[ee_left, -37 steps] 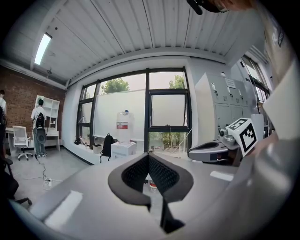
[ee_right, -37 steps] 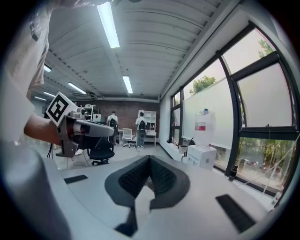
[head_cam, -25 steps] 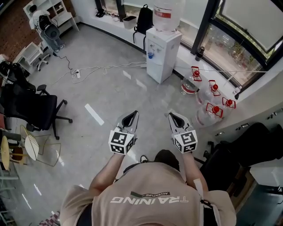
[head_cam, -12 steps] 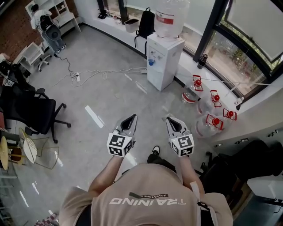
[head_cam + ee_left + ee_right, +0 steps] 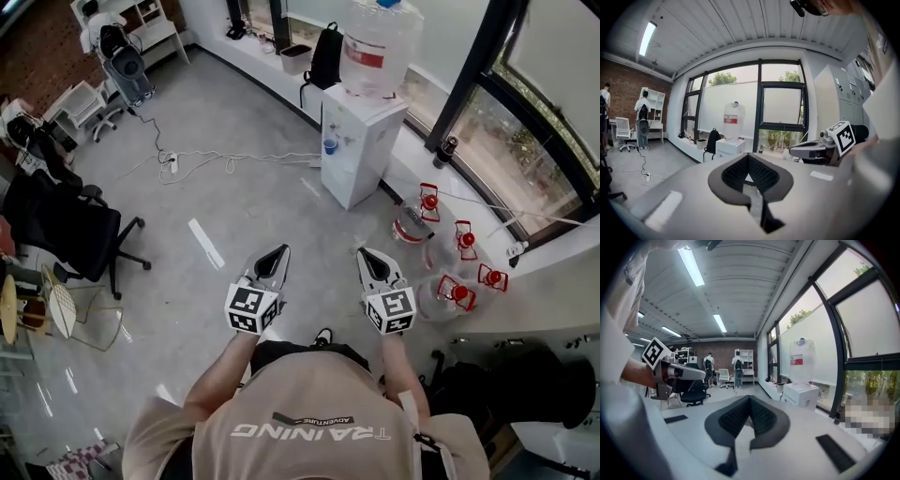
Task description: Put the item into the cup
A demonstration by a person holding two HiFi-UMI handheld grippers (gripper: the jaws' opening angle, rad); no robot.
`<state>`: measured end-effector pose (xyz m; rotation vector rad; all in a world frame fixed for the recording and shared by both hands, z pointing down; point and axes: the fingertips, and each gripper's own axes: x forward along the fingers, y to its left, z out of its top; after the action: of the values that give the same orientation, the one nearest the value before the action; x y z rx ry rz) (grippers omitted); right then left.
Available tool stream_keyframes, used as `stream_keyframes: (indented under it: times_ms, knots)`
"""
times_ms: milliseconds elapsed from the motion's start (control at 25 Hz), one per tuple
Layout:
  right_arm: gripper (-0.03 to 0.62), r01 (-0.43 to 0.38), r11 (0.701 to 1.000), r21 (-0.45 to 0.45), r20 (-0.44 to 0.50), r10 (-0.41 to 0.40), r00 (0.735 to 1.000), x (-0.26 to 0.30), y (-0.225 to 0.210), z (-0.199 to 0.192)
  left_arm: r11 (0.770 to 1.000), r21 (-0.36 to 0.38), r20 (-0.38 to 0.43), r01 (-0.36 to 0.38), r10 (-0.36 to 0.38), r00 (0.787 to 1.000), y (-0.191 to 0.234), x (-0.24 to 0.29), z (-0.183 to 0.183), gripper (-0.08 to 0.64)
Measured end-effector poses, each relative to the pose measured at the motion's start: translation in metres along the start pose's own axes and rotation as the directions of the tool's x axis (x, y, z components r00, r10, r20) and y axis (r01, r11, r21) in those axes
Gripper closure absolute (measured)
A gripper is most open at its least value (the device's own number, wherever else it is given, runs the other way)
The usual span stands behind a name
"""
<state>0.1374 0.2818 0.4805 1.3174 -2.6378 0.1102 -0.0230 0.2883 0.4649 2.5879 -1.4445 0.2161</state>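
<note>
we hold left gripper [image 5: 278, 252] and right gripper [image 5: 366, 254] out front, both pressed together on nothing. cup and item show in no view. if we go searching, the loose white floor cable [image 5: 234, 161] could trip us.

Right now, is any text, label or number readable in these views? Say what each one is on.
"TRAINING": large print on the back of the person's shirt, upside down in the head view.
"ADVENTURE": small print beside it on the same shirt.
Red label on the water bottle: too blurred to read.
Marker cubes on the left tool and right tool: square patterns only, no letters.
</note>
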Motion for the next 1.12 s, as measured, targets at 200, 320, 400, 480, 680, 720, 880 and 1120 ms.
stream_keyframes:
  times_ms: [200, 320, 400, 480, 680, 720, 880, 1120]
  knots:
    - [0.581, -0.03, 0.999, 0.014, -0.013, 0.03, 0.999, 0.022, -0.018, -0.004, 1.0, -0.028, 0.0, -0.006, 0.006, 1.0, 0.003, 0.022, 0.005, 0.552]
    - [0.581, -0.026, 0.999, 0.024, -0.016, 0.027, 1.0, 0.032, -0.024, -0.006, 1.0, -0.025, -0.013, -0.004, 0.004, 1.0, 0.011, 0.031, 0.005, 0.552]
    - [0.581, -0.025, 0.999, 0.03, -0.025, 0.026, 0.999, 0.042, -0.029, -0.009, 0.999, -0.035, -0.015, -0.002, 0.002, 1.0, 0.019, 0.04, 0.005, 0.552]
    - [0.581, -0.026, 0.999, 0.029, -0.038, 0.027, 0.999, 0.056, -0.033, -0.01, 0.999, -0.043, -0.016, 0.001, -0.001, 1.0, 0.03, 0.05, 0.004, 0.552]
    - [0.581, -0.005, 1.0, -0.001, -0.044, 0.005, 0.999, 0.094, -0.041, 0.001, 0.999, -0.029, -0.011, 0.014, -0.014, 1.0, 0.071, 0.075, 0.014, 0.552]
    - [0.581, -0.007, 1.0, -0.009, -0.045, 0.006, 0.999, 0.103, -0.042, 0.005, 1.0, -0.02, -0.003, 0.015, -0.015, 1.0, 0.08, 0.08, 0.02, 0.552]
    - [0.581, 0.002, 0.999, -0.038, -0.043, -0.004, 0.999, 0.139, -0.044, 0.018, 0.999, -0.01, 0.022, 0.03, -0.03, 0.999, 0.118, 0.103, 0.037, 0.552]
    - [0.581, 0.058, 0.997, -0.051, -0.037, -0.06, 0.998, 0.187, -0.053, 0.027, 0.997, 0.009, 0.023, 0.079, -0.08, 0.997, 0.162, 0.129, 0.046, 0.552]
